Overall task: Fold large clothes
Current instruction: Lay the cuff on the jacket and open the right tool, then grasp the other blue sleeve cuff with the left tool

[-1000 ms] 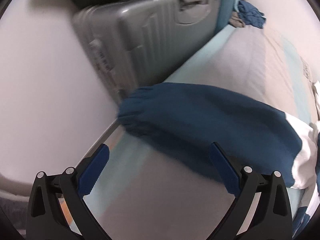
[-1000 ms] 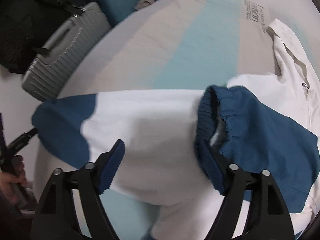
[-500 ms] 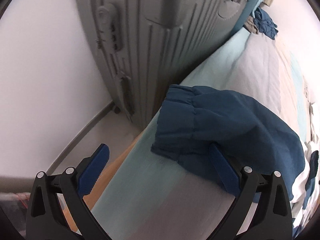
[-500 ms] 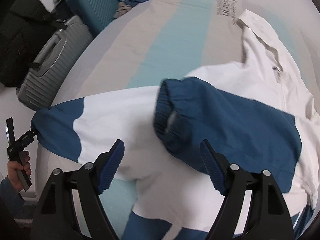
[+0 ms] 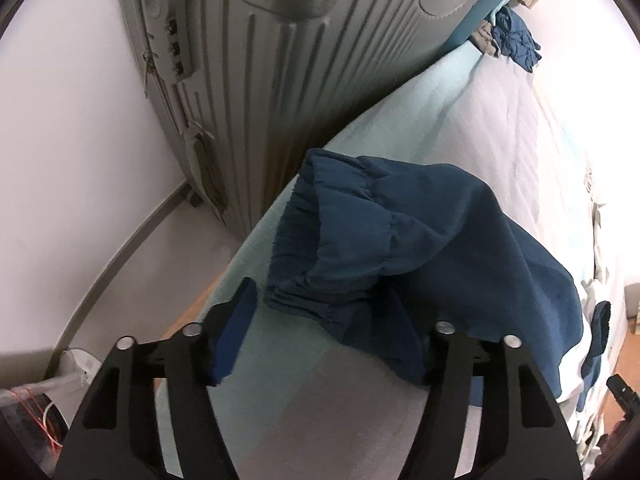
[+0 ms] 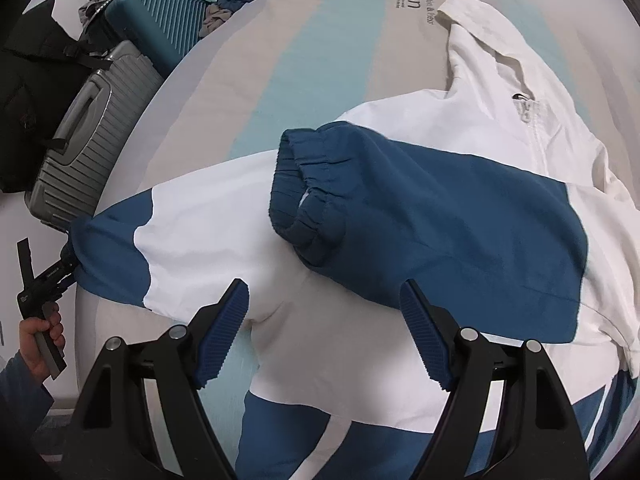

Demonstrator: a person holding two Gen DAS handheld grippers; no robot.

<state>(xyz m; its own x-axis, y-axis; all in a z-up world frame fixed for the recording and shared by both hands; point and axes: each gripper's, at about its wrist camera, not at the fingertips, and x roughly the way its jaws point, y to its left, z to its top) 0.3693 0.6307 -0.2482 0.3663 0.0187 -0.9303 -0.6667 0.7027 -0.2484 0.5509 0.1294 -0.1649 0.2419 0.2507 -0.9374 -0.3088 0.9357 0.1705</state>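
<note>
A white and dark blue jacket [image 6: 224, 216] lies spread on the bed [image 6: 320, 40]. One blue sleeve [image 6: 440, 216] is folded across its white body, cuff toward the middle. My right gripper [image 6: 322, 292] hovers open just short of that sleeve, holding nothing. The other blue sleeve [image 5: 420, 232] reaches the bed's edge by the suitcase. My left gripper [image 5: 320, 312] straddles its cuff and its jaws are closing. The left pad [image 5: 236, 332] stands clear of the cloth and the right finger is hidden under the fabric. In the right wrist view, a hand [image 6: 40, 332] holds the left gripper [image 6: 48, 280] at the sleeve end.
A ribbed grey suitcase [image 5: 280, 60] stands tight against the bed's edge, with a teal suitcase [image 6: 160, 20] and a black bag [image 6: 28, 80] behind it. Loose clothes [image 5: 516, 40] are piled at the bed's far corner. Pale floor [image 5: 120, 260] lies beside the bed.
My left gripper has come down close over the sleeve cuff and its jaws have narrowed around it. My right gripper has drawn back from the folded sleeve, which now lies flat across the jacket.
</note>
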